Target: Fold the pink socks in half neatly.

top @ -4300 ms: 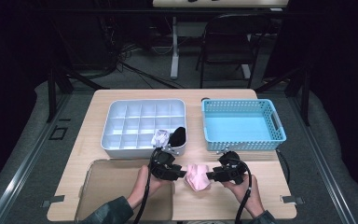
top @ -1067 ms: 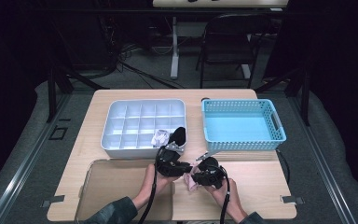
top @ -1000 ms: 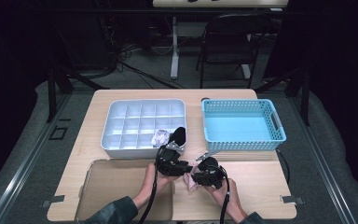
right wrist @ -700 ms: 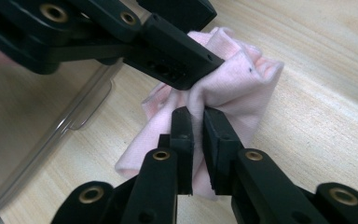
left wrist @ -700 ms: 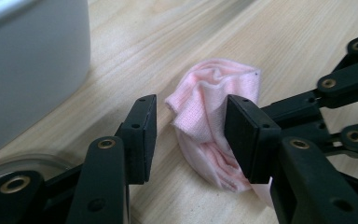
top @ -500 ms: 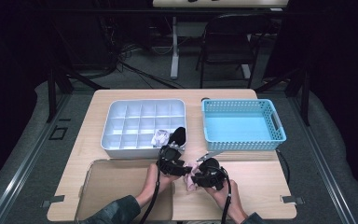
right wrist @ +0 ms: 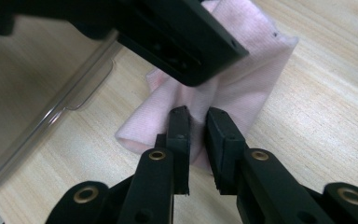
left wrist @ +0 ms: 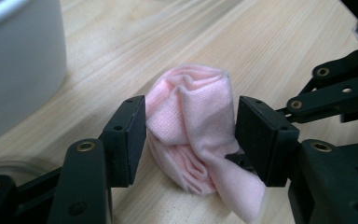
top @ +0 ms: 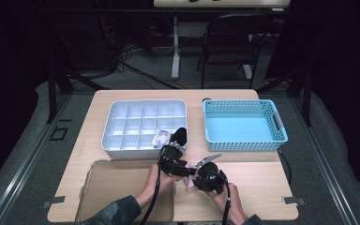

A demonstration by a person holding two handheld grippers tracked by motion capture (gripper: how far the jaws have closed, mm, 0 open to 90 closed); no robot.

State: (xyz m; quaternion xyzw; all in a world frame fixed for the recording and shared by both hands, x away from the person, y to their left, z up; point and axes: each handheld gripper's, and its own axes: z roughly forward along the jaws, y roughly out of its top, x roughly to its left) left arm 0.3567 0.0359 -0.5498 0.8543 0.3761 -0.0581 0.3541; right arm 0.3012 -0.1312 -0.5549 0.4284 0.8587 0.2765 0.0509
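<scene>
A small pink folded cloth lies on the pale wooden table near the front edge, just right of a clear plastic tray and between the two hand-held tools. In the high view the cloth is almost wholly hidden under the black gripper bodies; only a pink scrap shows there.

The left gripper stands about half open around the bundled upper part of the cloth. Its jaws have just been opening: the left pad sits at the fabric's edge and the right pad stands just beside it, neither visibly pressing. Whether the left pad still brushes the cloth is hard to tell.

The right gripper has its jaws nearly together, pinching a fold at the cloth's lower end; they have just been closing a little further. In its view the other gripper's black jaw covers the cloth's top.

Farther back stand a white compartmented organiser box, with a crumpled white item in a near compartment, partly masked by a black part of the left tool, and a light blue perforated basket to the right.
</scene>
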